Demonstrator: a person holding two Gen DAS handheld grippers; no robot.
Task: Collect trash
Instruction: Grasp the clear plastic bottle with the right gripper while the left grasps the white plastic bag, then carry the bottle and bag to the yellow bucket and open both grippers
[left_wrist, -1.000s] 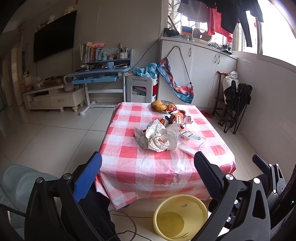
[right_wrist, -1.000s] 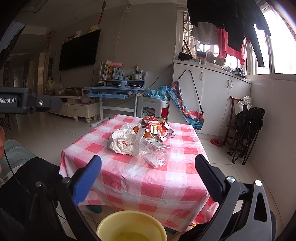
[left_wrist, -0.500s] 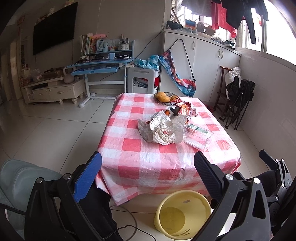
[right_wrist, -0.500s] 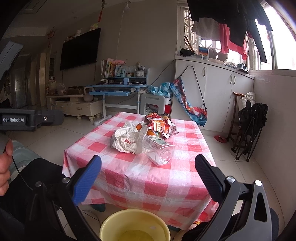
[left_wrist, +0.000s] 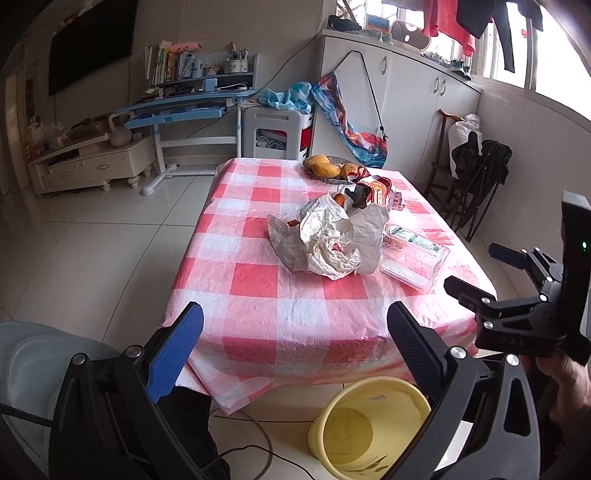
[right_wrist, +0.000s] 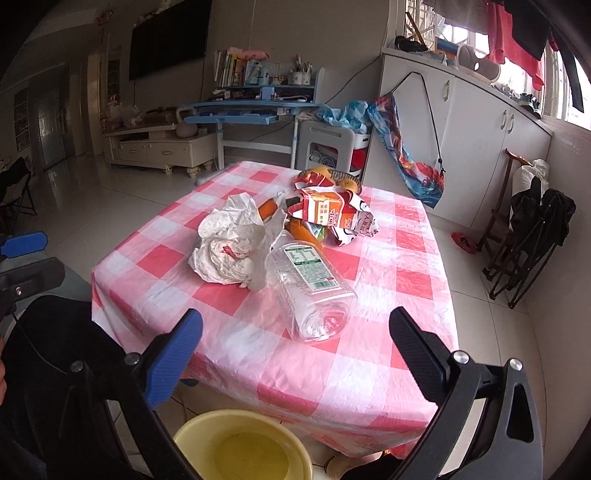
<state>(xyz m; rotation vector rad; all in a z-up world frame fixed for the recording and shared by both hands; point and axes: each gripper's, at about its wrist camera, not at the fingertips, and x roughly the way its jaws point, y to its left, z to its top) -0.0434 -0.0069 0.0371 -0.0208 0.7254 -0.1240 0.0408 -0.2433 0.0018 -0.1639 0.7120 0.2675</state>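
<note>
The left gripper had its fingers spread wide and held nothing; the right gripper was just as wide open and empty. Both hung short of the near edge of the worktop, which was covered in a red and white checked cloth.

Ahead of the left fingers, past the worktop's edge, lay the trash: a crumpled white paper with a clear plastic bottle lying on its side, touching its right flank. Beyond the paper sat a torn red snack wrapper, and farther still a dish of fruit.

From the right gripper's camera the bottle lay straight ahead between the two fingers, its base nearest, the paper to its left.

A yellow bucket stood on the floor below the fingers, at the foot of the worktop.
</note>
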